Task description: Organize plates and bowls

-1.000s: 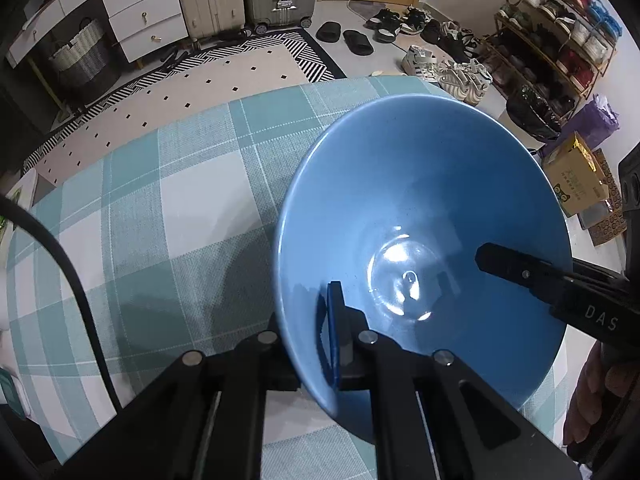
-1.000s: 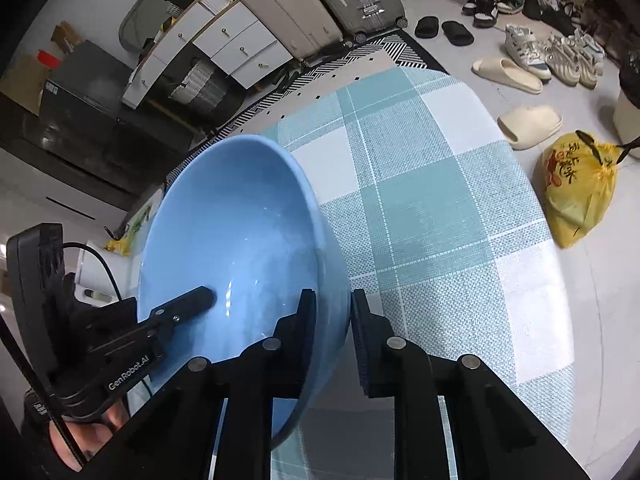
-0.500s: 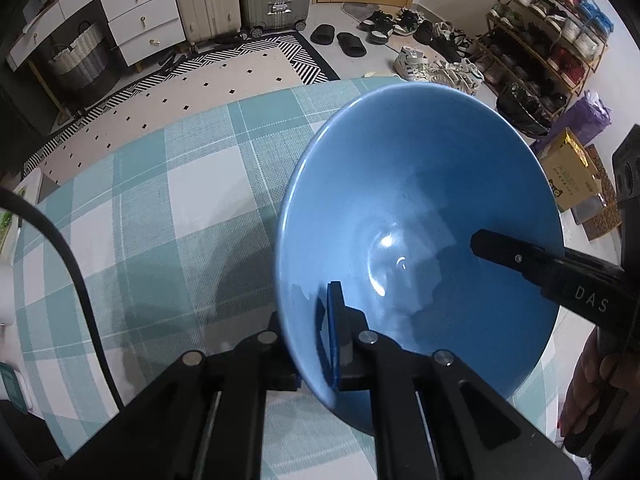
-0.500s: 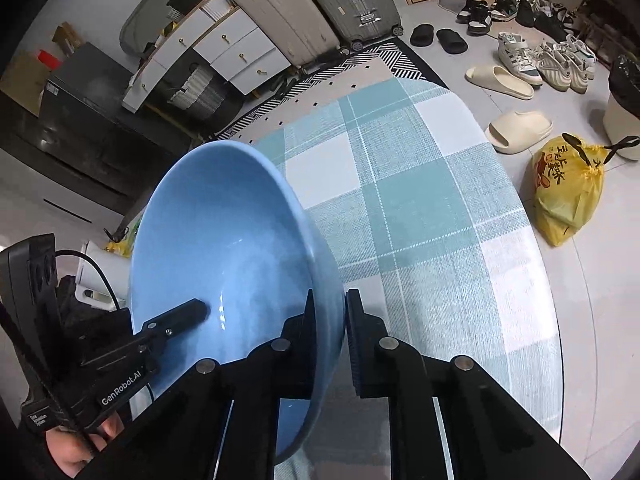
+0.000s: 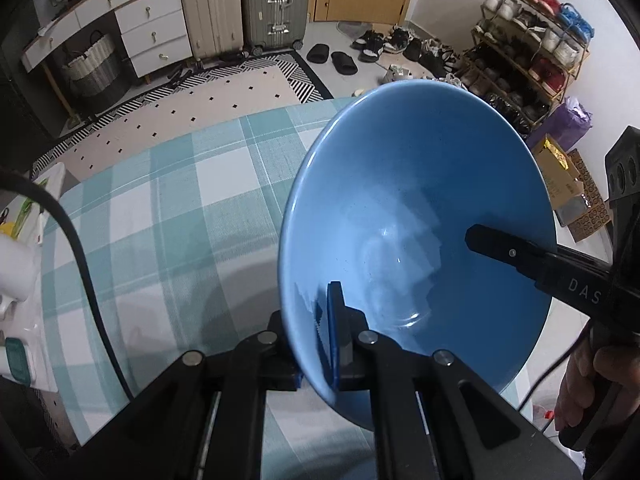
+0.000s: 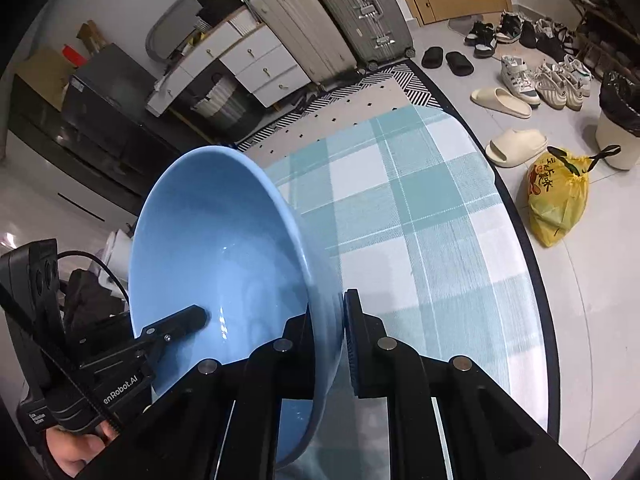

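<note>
A large blue bowl [image 5: 416,200] is held in the air above the checked table [image 5: 168,208], tilted. My left gripper [image 5: 312,332] is shut on its near rim, one finger inside, one outside. My right gripper [image 6: 328,332] is shut on the opposite rim of the same bowl [image 6: 208,248]. The right gripper's finger [image 5: 504,248] shows inside the bowl in the left wrist view. The left gripper's finger [image 6: 176,324] shows inside the bowl in the right wrist view.
The round table [image 6: 420,240] has a teal and white checked cloth. A black cable [image 5: 76,248] crosses its left side, near white items [image 5: 16,256] at the left edge. Suitcases [image 5: 248,4], drawers, shoes, a yellow bag [image 6: 556,196] stand on the floor beyond.
The bowl has risen and tilted more upright with both grippers holding it. More of the room beyond the table shows now.
</note>
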`<state>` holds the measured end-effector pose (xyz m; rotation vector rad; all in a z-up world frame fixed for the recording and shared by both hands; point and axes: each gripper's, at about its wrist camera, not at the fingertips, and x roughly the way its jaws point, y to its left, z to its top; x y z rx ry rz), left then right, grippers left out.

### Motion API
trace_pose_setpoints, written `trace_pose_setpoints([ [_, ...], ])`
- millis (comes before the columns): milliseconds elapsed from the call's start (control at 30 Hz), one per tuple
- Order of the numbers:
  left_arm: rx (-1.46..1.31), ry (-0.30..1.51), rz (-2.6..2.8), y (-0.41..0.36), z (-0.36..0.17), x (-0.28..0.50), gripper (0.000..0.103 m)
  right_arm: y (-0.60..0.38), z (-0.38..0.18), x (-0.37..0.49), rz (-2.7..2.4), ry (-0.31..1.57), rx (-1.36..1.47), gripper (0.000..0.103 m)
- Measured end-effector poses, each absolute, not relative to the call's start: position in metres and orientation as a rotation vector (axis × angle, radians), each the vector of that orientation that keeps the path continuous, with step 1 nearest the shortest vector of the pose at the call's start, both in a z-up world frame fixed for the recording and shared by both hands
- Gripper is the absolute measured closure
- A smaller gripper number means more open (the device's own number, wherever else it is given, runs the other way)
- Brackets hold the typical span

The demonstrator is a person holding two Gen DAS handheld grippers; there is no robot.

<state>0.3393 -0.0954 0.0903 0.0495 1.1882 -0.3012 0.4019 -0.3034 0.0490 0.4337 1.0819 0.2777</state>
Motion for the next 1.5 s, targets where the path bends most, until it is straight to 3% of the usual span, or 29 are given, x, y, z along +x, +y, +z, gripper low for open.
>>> trace_pose_setpoints([
  [833, -0.062, 1.05, -0.256, -0.048, 0.139, 0.196, 0.096, -0.259, 0.105, 0.261, 0.381, 1.027, 0.397, 0.093],
  [1500, -0.049, 1.042, -0.276, -0.047, 0.126, 0.12, 0.096, -0.251, 0.075, 0.191, 0.379, 1.089, 0.375, 0.093],
])
